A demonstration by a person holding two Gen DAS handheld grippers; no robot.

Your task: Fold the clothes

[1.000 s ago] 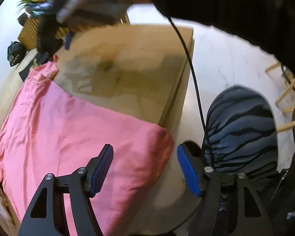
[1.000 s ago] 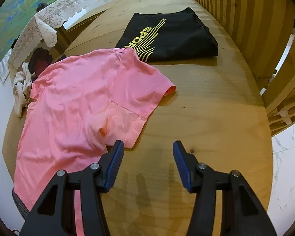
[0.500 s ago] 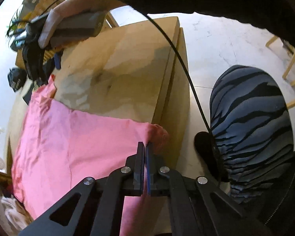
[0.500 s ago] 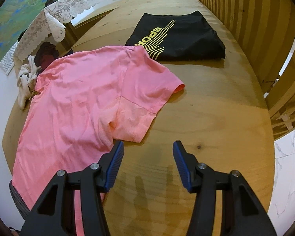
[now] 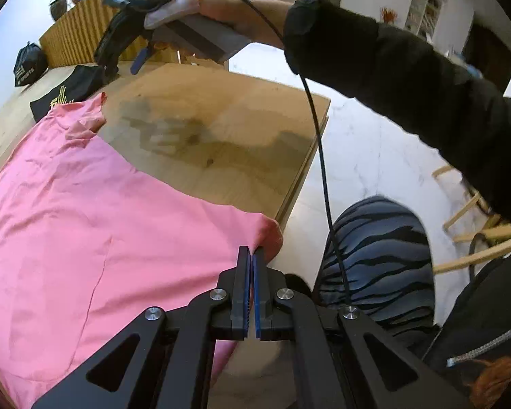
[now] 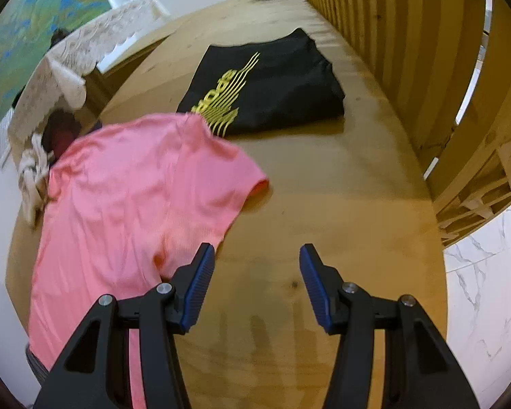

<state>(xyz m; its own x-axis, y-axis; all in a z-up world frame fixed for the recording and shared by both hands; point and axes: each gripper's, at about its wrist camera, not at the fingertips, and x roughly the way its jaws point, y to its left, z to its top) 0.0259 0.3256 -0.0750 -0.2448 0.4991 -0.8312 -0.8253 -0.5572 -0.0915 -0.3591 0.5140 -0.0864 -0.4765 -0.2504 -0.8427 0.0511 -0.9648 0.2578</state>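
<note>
Left hand-held gripper (image 5: 250,252) clamped on hem corner of pink T-shirt (image 5: 85,225) at tabletop (image 5: 221,129) edge. Shirt spread flat on tabletop. Right hand-held gripper (image 6: 257,259) open, empty, just beside sleeve. Folded black shirt (image 6: 276,81) beyond.

The left gripper (image 5: 252,255) points steeply down, its blue-padded fingers (image 5: 244,283) pressed together on pink cloth. The right gripper (image 6: 257,255) tilts down too, fingers (image 6: 199,283) parted with nothing between them, carried in a hand (image 5: 242,17) on a black-sleeved arm (image 5: 408,78)
</note>
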